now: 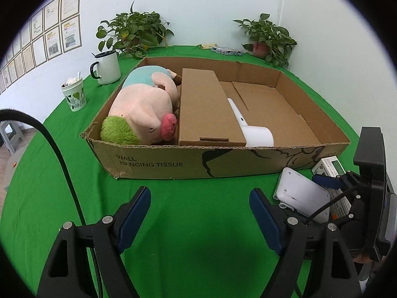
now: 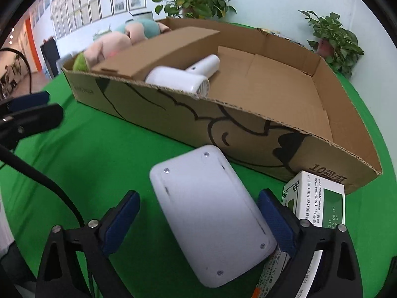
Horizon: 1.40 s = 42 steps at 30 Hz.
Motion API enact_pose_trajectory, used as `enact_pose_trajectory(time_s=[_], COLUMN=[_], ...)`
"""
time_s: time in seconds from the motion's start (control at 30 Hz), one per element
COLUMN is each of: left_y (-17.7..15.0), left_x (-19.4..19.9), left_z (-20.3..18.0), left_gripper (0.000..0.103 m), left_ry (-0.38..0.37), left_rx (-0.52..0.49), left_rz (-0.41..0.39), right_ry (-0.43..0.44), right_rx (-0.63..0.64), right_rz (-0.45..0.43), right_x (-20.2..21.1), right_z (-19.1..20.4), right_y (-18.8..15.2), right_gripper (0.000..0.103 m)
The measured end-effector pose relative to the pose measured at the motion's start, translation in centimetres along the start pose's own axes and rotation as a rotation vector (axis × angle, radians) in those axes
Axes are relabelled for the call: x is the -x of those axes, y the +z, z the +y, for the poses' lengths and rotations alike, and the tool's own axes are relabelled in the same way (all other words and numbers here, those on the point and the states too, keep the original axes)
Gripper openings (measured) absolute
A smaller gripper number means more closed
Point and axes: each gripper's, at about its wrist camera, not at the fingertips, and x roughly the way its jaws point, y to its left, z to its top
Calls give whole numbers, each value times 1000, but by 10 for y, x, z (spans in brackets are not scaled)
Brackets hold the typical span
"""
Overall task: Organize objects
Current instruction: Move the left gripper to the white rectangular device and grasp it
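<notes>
A shallow cardboard box [image 1: 158, 164] [image 2: 173, 121] lies on the green table. In it lie a pink plush pig [image 1: 146, 106] [image 2: 111, 43], a closed brown carton [image 1: 206, 109] [image 2: 158, 49] and a white hair dryer [image 1: 250, 126] [image 2: 188, 77]. A flat white device [image 2: 208, 213] [image 1: 302, 193] lies tilted outside the box, partly on a green-and-white carton [image 2: 317, 201] [image 1: 330, 166]. My right gripper [image 2: 201, 221] is open with its fingers on either side of the white device. My left gripper [image 1: 199, 213] is open and empty above bare cloth in front of the box.
A white mug [image 1: 106, 67] and a leaf-patterned cup [image 1: 74, 96] stand left of the box. Two potted plants [image 1: 134, 32] [image 1: 268, 37] stand at the back by the wall, with small packets [image 1: 225, 51] between them. A black cable [image 1: 57, 154] hangs at left.
</notes>
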Motion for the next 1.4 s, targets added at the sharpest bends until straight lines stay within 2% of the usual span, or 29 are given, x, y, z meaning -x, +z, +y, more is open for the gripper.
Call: enact_pose_trajectory(time_s=[0.07, 0.17, 0.27, 0.37, 0.43, 0.47, 0.5, 0.57, 0.73, 0.93, 1.0, 1.03, 1.1, 1.2, 1.27, 1.4], left_y=[-1, -1, 0, -1, -2, -2, -2, 0, -1, 1, 0, 0, -2, -8, -13, -23], left_x=[-1, -3, -5, -6, -8, -10, -13, -20, -48, -65, -70, -71, -72, -68, -65, -60], left_z=[3, 8, 8, 8, 8, 8, 9, 12, 11, 0, -4, -5, -6, -5, -6, -6], left_gripper=[82, 82, 82, 82, 82, 82, 82, 82, 80, 80, 76, 73, 72, 72, 72, 72], left_ry=[-3, -18, -36, -50, -82, -105, -139, -206, -381, -548, -584, -587, -587, -619, -632, -665], left_rx=[11, 36, 50, 57, 63, 69, 81, 109, 168, 185, 183, 180, 181, 188, 187, 199], left_rz=[5, 14, 20, 19, 35, 47, 65, 96, 228, 290, 314, 322, 331, 336, 345, 367], right_ry=[8, 17, 59, 215, 311, 315, 295, 270, 227, 170, 173, 167, 150, 193, 186, 253], right_rx=[-4, -10, -26, -79, -103, -112, -123, -140, -219, -242, -232, -226, -209, -199, -169, -173], right_rz=[-2, 0, 14, 11, -7, -17, -39, -62, -48, -42, -36, -35, -29, -22, -21, -13], right_x=[-1, -1, 4, 14, 20, 22, 25, 25, 19, 18, 15, 15, 13, 15, 20, 33], right_z=[-2, -4, 0, 11, 18, 21, 23, 24, 18, 30, 34, 35, 37, 37, 42, 45], right_y=[0, -1, -5, -16, -22, -24, -26, -28, -24, -23, -20, -19, -17, -18, -21, -36], right_gripper=[92, 78, 70, 73, 86, 100, 102, 102, 102, 102, 102, 99, 86, 71, 67, 65])
